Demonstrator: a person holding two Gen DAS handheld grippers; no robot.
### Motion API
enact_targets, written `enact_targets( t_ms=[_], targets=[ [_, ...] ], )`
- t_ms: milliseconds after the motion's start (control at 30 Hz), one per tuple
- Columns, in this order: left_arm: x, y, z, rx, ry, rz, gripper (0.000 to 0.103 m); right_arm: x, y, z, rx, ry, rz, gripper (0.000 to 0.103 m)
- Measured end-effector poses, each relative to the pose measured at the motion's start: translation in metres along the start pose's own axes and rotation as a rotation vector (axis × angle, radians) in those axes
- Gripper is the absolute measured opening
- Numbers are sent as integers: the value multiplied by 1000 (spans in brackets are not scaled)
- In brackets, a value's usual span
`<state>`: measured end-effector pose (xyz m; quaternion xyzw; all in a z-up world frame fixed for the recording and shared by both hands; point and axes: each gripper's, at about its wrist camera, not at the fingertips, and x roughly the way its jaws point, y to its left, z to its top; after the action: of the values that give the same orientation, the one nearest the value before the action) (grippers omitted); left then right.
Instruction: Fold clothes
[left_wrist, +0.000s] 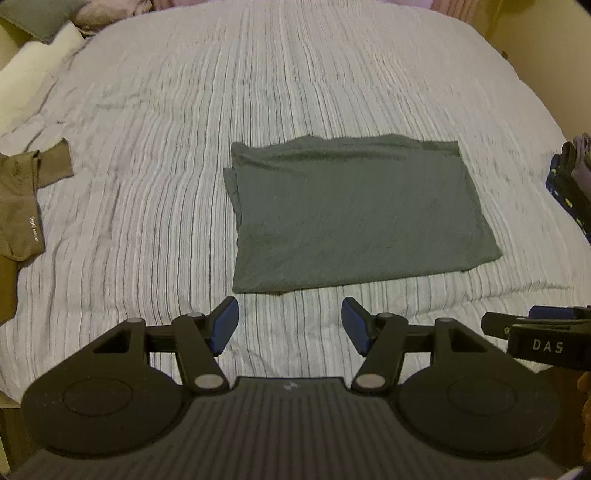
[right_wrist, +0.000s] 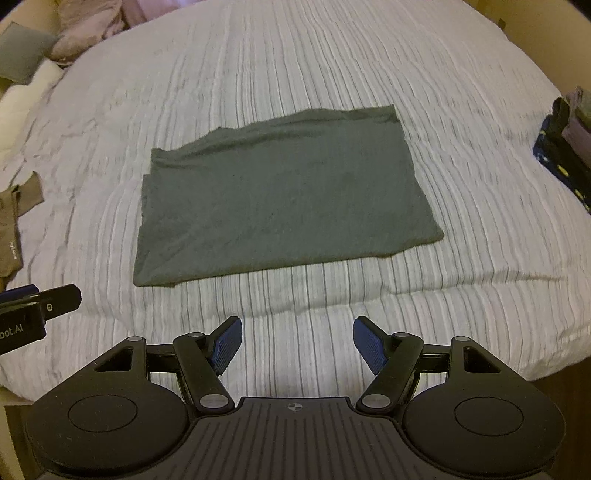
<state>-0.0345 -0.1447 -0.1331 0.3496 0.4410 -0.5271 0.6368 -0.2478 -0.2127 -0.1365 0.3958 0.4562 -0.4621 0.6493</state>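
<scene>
We hold the left gripper (left_wrist: 290, 325) low over the near edge of the bed (left_wrist: 147, 206), its blue-padded fingers (left_wrist: 223, 325) spread wide apart and holding nothing. Ahead of them, lying flat on the striped grey-white bedspread, is the dark green garment (left_wrist: 354, 214), folded into a rough rectangle. Its near hem lies just beyond the fingertips without touching them, and most of its width sits to the right of the gap between them; a doubled layer shows along its left edge.

Our right gripper (right_wrist: 297, 345) hovers over the same near edge, its fingers (right_wrist: 371, 345) also released and empty. From the right wrist view the garment (right_wrist: 284, 199) lies further ahead and mostly to the left of the gap, with a clear band of bedspread between its hem and the fingertips. Each gripper shows at the side of the other's view, beside it and apart from the cloth.

At the left edge of the bed lies a crumpled brown garment (left_wrist: 22, 206) with small white lettering, well apart from the green one. On the right edge sits a stack of folded clothes (right_wrist: 565, 147), dark blue with yellow specks at the bottom. Pillows (right_wrist: 22, 55) and bunched purple fabric (right_wrist: 92, 18) lie at the far left corner.
</scene>
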Motion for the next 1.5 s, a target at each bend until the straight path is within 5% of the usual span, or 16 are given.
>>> enact_targets(
  t_ms=[367, 633, 800, 933, 1067, 1133, 1200, 1300, 1333, 1400, 1500],
  targets=[
    [29, 18, 4, -6, 70, 14, 58, 15, 15, 5, -17, 14, -51, 70],
    [41, 3, 13, -37, 45, 18, 58, 38, -9, 20, -12, 28, 0, 70],
    [71, -4, 11, -103, -6, -50, 51, 69, -56, 36, 73, -34, 114, 70],
    [119, -6, 16, -153, -34, -79, 26, 103, -100, 51, 167, -87, 213, 70],
    [162, -8, 24, -173, -82, -102, 20, 143, -144, 66, 314, -141, 342, 69],
    [184, -5, 26, -189, -119, -113, 20, 164, -162, 70, 375, -177, 405, 57],
    [208, 2, 25, -201, -141, -103, 20, 183, -175, 68, 423, -191, 444, 57],
    [239, 21, 17, -229, -115, -48, 20, 206, -199, 58, 465, -200, 444, 57],
    [244, 30, 12, -247, -104, -37, 10, 209, -210, 51, 479, -199, 430, 55],
    [241, 50, 3, -300, -115, -64, 4, 212, -233, 37, 519, -200, 427, 44],
    [225, 68, 0, -361, -95, -74, 3, 198, -264, 27, 597, -213, 436, 42]
  ],
)
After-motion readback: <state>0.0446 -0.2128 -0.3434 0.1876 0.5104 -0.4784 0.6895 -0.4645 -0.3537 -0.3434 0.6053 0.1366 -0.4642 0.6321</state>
